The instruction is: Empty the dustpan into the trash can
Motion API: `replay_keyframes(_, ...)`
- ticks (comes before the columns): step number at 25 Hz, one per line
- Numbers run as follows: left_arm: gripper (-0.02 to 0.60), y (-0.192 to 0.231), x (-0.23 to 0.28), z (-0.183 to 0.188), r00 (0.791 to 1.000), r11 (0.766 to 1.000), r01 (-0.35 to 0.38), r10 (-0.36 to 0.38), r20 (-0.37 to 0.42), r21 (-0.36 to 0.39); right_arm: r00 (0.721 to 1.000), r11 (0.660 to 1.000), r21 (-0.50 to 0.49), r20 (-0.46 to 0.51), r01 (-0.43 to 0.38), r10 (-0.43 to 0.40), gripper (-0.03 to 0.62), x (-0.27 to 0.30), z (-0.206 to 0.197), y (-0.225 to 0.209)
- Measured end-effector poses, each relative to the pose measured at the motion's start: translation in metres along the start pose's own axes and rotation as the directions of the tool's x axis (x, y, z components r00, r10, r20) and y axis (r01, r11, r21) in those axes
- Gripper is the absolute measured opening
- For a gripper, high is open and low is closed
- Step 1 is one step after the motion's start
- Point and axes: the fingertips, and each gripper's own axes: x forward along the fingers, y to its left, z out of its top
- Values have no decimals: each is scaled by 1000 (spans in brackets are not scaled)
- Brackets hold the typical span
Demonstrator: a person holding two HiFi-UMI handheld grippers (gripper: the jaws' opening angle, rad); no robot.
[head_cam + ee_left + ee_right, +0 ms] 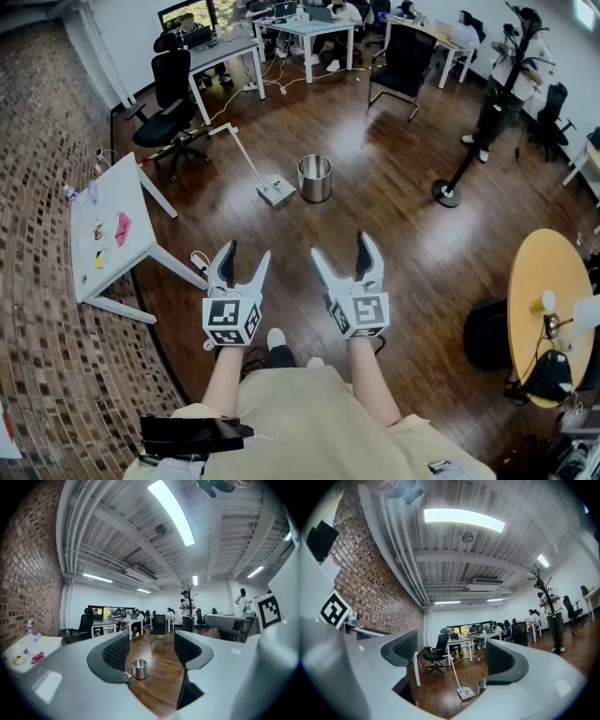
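Observation:
A shiny metal trash can (315,178) stands on the wooden floor ahead of me. Just left of it rests a white dustpan (276,192), its long handle (239,150) slanting up to the left. My left gripper (246,255) and right gripper (340,248) hover side by side well short of both, open and empty. The trash can (139,669) shows far off between the jaws in the left gripper view. In the right gripper view the dustpan (466,693) lies on the floor, with the trash can (481,685) partly hidden by the right jaw.
A white table (112,225) stands at the left by the brick wall. A black office chair (169,122) sits behind the dustpan. A black floor stand (448,192) is at the right, and a round yellow table (548,300) nearer right. People sit at desks (309,28) at the back.

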Motion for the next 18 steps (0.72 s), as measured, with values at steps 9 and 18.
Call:
replay_keyframes(9,293,15,37,-10,1000,1000,22,-22,-4,-17,1000,1000,-12,-28,12,-12,453,28,-19,-8)
replay_keyframes(18,293,49,78,-1,1000,999,18,-18,14,-32,999,999,-52,-52,-15,12,453,88,-23,-8)
